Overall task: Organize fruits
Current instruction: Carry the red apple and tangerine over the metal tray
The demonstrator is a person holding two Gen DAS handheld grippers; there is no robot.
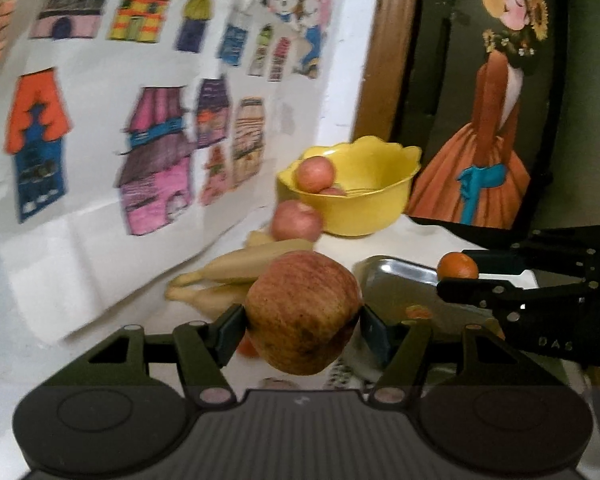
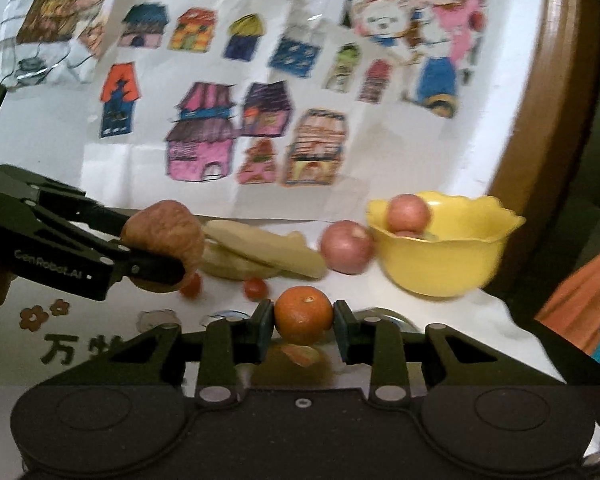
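The left tongs (image 1: 302,326) are clamped on a large, mottled red-brown apple (image 1: 302,312), held clear above the white worktop (image 1: 416,236), while the right tongs (image 2: 303,326) grip a small round orange tangerine (image 2: 303,314) over a shiny metal tray (image 1: 396,280). Ahead sits a scalloped yellow bowl (image 1: 364,208) already holding pinkish apples, with one more pink apple (image 1: 296,222) touching its outer wall and pale yellow bananas (image 1: 236,276) just beside. The likely step is sorting: apple to the bowl, tangerine to the tray. Each fruit would do best lowered close to its resting surface before release, since both roll easily, and the bowl's apples leave limited room.
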